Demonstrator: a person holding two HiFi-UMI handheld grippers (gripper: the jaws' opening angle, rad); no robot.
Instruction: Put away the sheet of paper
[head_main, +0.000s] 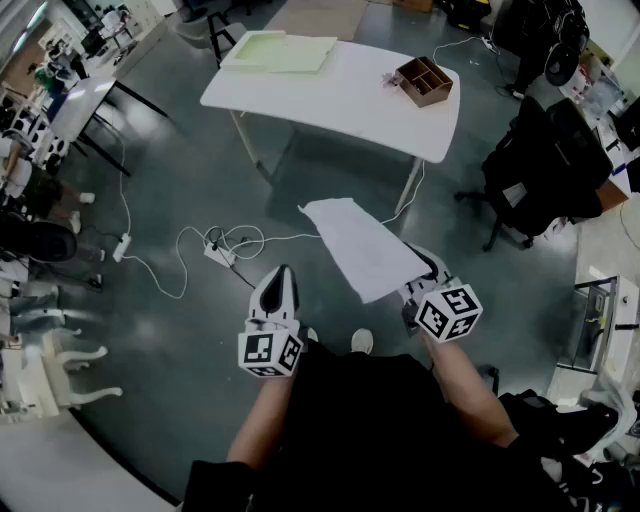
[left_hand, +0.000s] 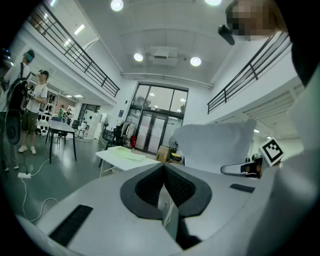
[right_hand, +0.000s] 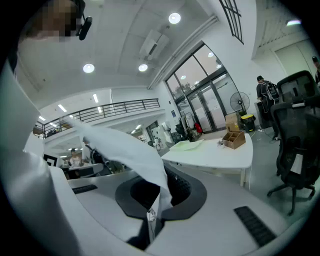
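We pinch the sheet of paper (head_main: 362, 248) by its near end in our right gripper (right_hand: 151, 212) — its length points ahead at the white table (head_main: 340, 90), well apart; our left gripper (left_hand: 164, 190) is closed, empty.

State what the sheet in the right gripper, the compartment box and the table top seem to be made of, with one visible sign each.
Sheet: thin white paper, matte; it curls and bends where the right gripper holds it.
Box: probably wood or fibreboard; brown, dull, with thin divider walls.
Table top: likely laminate or plastic; smooth white with a slight sheen.
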